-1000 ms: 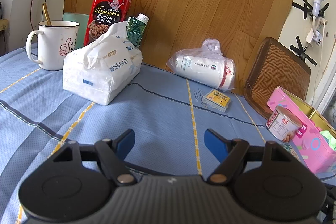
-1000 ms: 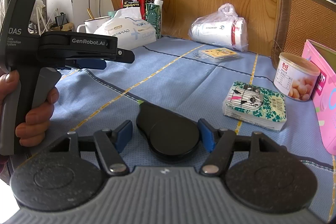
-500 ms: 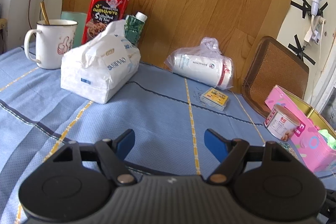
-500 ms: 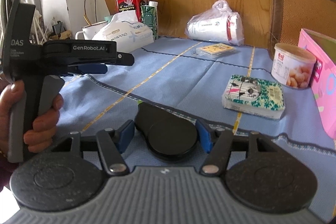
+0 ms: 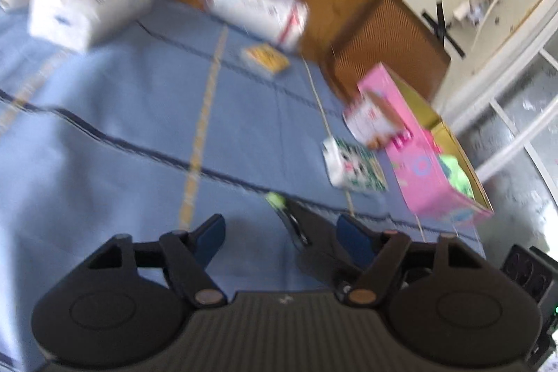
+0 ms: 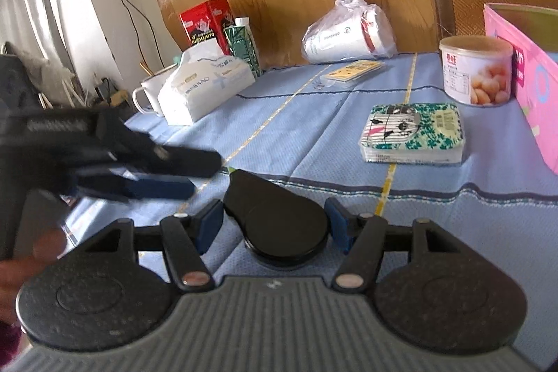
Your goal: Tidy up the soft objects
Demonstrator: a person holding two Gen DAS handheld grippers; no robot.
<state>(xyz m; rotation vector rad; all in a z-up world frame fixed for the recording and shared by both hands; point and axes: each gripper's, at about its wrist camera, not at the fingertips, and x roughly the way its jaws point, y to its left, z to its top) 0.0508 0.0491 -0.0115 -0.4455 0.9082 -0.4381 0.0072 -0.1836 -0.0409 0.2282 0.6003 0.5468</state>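
A: Right wrist view first: where is the soft thing?

B: The flat tissue pack, patterned green and white, lies flat on the blue tabletop, near the round can and just left of the pink box. Its long axis runs across this view, left to right, the wide printed face upward.

A: And the big white tissue pack?

B: Further back on the left, beside the white mug and the green carton, its long axis angled toward the wooden board.

A: The right hand-held gripper?

B: Its jaws stand apart, a black round-ended object lying on the tabletop between them; I cannot tell whether the pads touch it.

A: The left one?

B: From its own blurred camera, the left hand-held gripper has its jaws closing, with only cloth plainly between them. In the right wrist view it sits at the left edge, a hand on its grip. There the flat pack lies beside the pink box, which has something green inside.
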